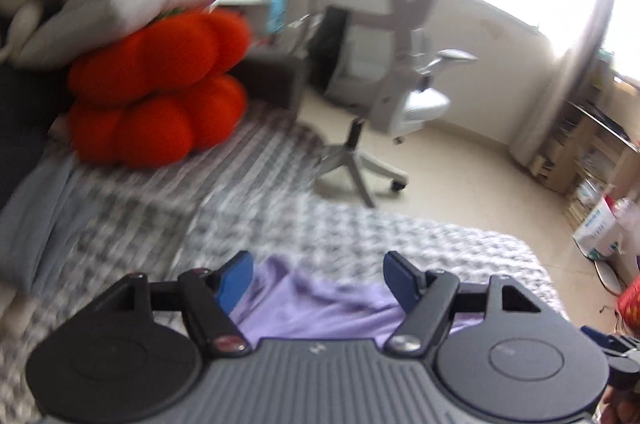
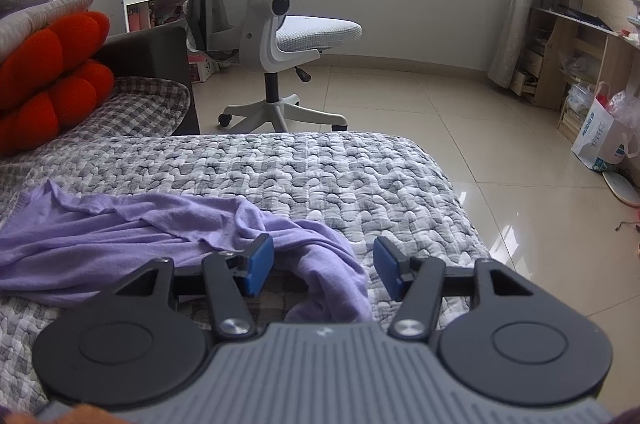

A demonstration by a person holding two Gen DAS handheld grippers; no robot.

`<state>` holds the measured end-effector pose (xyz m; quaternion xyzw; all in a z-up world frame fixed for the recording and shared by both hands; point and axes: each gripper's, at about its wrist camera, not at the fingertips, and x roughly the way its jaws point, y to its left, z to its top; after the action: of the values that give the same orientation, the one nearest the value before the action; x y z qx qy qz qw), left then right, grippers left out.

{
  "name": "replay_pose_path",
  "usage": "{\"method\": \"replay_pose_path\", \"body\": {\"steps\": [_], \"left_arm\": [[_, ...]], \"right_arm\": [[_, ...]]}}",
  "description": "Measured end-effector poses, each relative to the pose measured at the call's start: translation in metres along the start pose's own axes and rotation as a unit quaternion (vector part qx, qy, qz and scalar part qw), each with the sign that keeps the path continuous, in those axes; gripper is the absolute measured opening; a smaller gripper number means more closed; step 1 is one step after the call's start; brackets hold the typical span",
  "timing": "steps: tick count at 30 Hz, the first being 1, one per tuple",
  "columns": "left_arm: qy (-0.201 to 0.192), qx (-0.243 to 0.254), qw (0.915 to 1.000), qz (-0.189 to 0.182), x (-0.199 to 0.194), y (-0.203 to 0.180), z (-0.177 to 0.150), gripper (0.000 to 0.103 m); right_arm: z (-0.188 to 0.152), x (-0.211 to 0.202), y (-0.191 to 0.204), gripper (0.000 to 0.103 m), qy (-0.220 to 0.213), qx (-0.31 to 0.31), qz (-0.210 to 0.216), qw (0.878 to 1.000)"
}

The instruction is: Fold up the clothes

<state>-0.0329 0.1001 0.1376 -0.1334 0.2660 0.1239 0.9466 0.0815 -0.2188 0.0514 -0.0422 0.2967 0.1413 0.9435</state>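
A lilac knit garment (image 2: 120, 224) lies crumpled on the grey checked quilt (image 2: 320, 167) of a bed, stretching from the left towards the middle. Its right end bunches into a fold (image 2: 340, 276) that lies between the fingers of my right gripper (image 2: 325, 266). The blue pads (image 2: 260, 264) stand apart and do not press on the cloth. In the blurred left wrist view, my left gripper (image 1: 318, 280) hovers open over the same garment (image 1: 320, 304), with nothing held between its pads (image 1: 236, 282).
Two red puffy cushions (image 2: 48, 79) and a grey pillow (image 1: 120, 3) are stacked at the bed's left. A white office chair (image 2: 280, 23) stands on the tiled floor (image 2: 480, 143) beyond the bed's edge. Wooden shelves (image 2: 580, 43) and a paper bag (image 2: 600, 135) are at the right.
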Motion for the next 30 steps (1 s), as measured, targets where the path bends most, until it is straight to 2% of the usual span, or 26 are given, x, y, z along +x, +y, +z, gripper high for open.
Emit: {"method": "replay_pose_path", "body": {"steps": [3, 6, 9, 13, 17, 21, 23, 25, 27, 28, 29, 30], "left_arm": [[-0.016, 0.027, 0.9995, 0.006, 0.002, -0.02, 0.004, 0.076], [-0.011, 0.035, 0.9993, 0.012, 0.015, -0.023, -0.005, 0.078], [0.02, 0.024, 0.999, 0.032, 0.039, -0.007, -0.023, 0.078], [0.04, -0.006, 0.9956, 0.084, 0.069, 0.036, -0.03, 0.077], [0.058, -0.031, 0.9941, 0.087, 0.083, 0.067, -0.027, 0.077], [0.065, -0.01, 0.9942, 0.084, 0.099, 0.061, -0.026, 0.076], [0.07, 0.015, 0.9936, 0.087, 0.11, 0.05, -0.03, 0.063], [0.085, 0.035, 0.9911, 0.096, 0.123, 0.042, -0.036, 0.028], [0.104, 0.056, 0.9873, 0.106, 0.136, 0.039, -0.041, 0.011], [0.104, 0.062, 0.9859, 0.115, 0.139, 0.039, -0.041, 0.0], [0.103, 0.068, 0.9846, 0.124, 0.141, 0.04, -0.041, 0.0], [0.1, 0.062, 0.9844, 0.131, 0.141, 0.044, -0.038, 0.0]], "right_arm": [[0.0, 0.0, -0.003, 0.059, 0.002, 0.003, 0.0, 1.0], [-0.002, 0.001, -0.001, 0.06, 0.008, -0.007, 0.004, 1.0], [-0.003, 0.002, -0.001, 0.06, 0.016, -0.017, 0.003, 1.0], [-0.005, 0.004, -0.008, 0.06, 0.022, -0.018, -0.005, 1.0], [-0.006, 0.008, -0.009, 0.06, 0.03, -0.021, -0.003, 0.999], [-0.005, 0.012, -0.004, 0.06, 0.031, -0.035, 0.009, 0.999], [-0.004, 0.014, -0.006, 0.06, 0.034, -0.034, 0.011, 0.999], [-0.003, 0.017, -0.01, 0.06, 0.042, -0.031, 0.013, 0.999], [-0.005, 0.021, -0.012, 0.052, 0.053, -0.035, 0.02, 0.998], [-0.007, 0.023, -0.012, 0.043, 0.061, -0.04, 0.025, 0.997], [-0.008, 0.025, -0.012, 0.032, 0.067, -0.044, 0.026, 0.996], [-0.009, 0.027, -0.012, 0.026, 0.073, -0.049, 0.028, 0.996]]}}
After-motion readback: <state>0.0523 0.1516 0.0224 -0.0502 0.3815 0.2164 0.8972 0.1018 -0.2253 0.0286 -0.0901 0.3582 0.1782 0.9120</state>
